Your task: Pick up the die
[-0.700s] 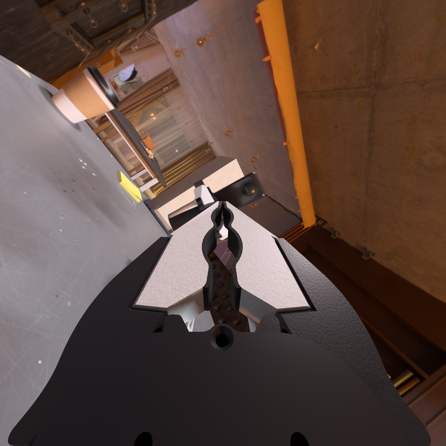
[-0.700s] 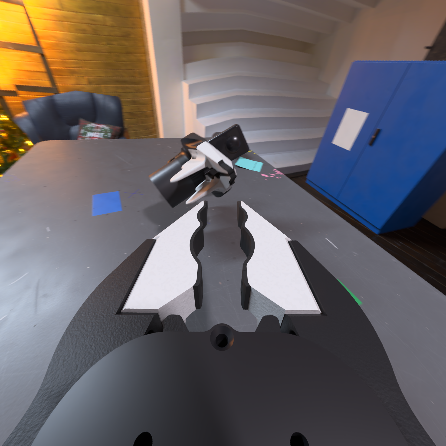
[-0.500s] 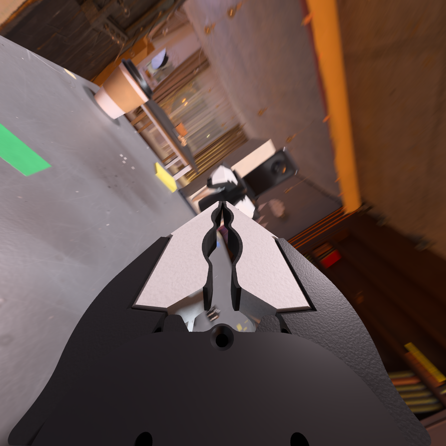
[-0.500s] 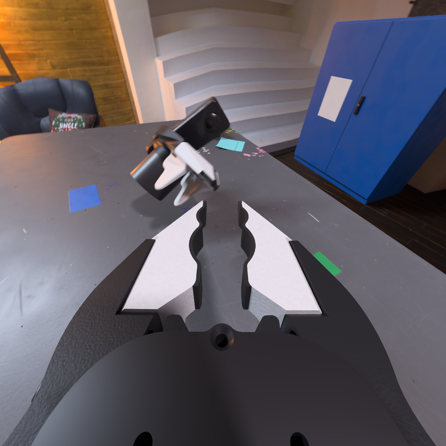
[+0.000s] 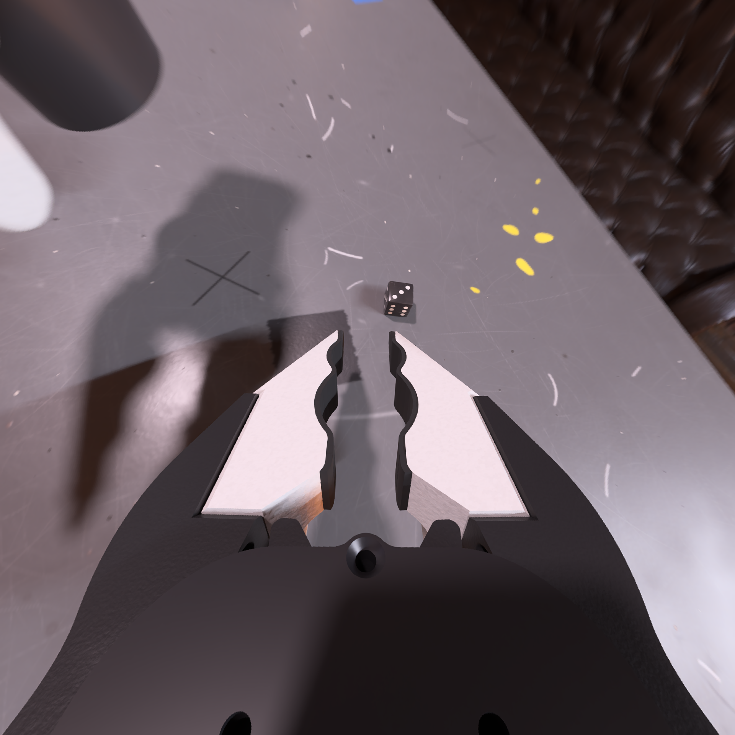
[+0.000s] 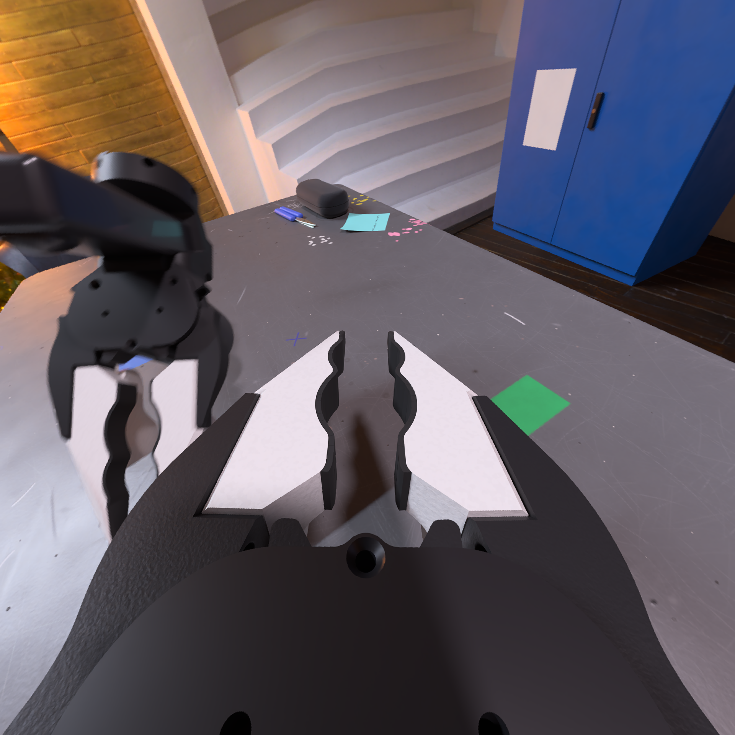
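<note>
The table filled most of my left wrist view, grey and scratched, running up to a dark sofa in the upper right corner. Nothing of the task was done yet, as I judged it: the die lay on the table, untouched by either gripper.

My left gripper pointed down at the table with its jaws apart and nothing between them. In the right wrist view it showed at the left edge, blurred, fingers hanging downward. My right gripper sat lower centre of its own frame, jaws likewise apart and empty, aimed across the table toward a blue cabinet at upper right. I could not find the die in that view.

A dark case and a green patch lay on the table, well apart from the work.

The die was small and black with pale pips, just above centre in the left view, near the right fingertip and a little to its right. What was left, I reckoned: line up, lower, close, lift.
</note>
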Controlling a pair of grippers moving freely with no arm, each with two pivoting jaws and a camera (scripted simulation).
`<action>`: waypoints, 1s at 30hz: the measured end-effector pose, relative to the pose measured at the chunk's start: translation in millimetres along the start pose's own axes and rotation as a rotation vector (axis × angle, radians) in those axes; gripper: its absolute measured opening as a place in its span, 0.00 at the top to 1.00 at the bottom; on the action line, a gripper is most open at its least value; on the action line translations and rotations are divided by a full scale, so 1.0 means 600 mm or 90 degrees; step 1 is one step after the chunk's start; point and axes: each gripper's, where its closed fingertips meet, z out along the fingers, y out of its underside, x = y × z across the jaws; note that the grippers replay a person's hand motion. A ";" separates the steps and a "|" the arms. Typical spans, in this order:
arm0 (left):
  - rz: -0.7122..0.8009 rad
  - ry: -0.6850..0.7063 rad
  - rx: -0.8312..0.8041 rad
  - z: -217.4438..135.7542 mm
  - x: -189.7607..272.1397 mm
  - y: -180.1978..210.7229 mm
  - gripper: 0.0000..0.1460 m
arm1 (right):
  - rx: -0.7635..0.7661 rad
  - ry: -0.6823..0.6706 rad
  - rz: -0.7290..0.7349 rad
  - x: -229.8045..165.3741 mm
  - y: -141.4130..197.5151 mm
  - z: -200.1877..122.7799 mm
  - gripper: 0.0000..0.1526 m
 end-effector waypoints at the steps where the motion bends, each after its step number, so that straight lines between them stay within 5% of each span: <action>1: 0.012 -0.006 -0.023 0.013 0.004 0.002 0.85 | 0.002 0.005 0.004 0.003 0.000 -0.001 0.86; 9: 0.077 -0.026 -0.116 0.082 0.029 0.004 0.81 | -0.002 0.024 0.030 0.022 0.006 -0.005 0.87; 17: 0.090 -0.056 -0.112 0.081 0.023 -0.002 0.89 | -0.007 0.027 0.034 0.024 0.010 -0.004 0.88; 21: -0.022 -0.032 0.015 0.036 0.005 -0.036 0.89 | 0.009 0.023 0.029 0.022 0.005 -0.007 0.88; 30: -0.338 0.037 0.477 -0.149 -0.088 -0.100 0.89 | 0.096 0.003 -0.026 0.005 -0.029 -0.021 0.88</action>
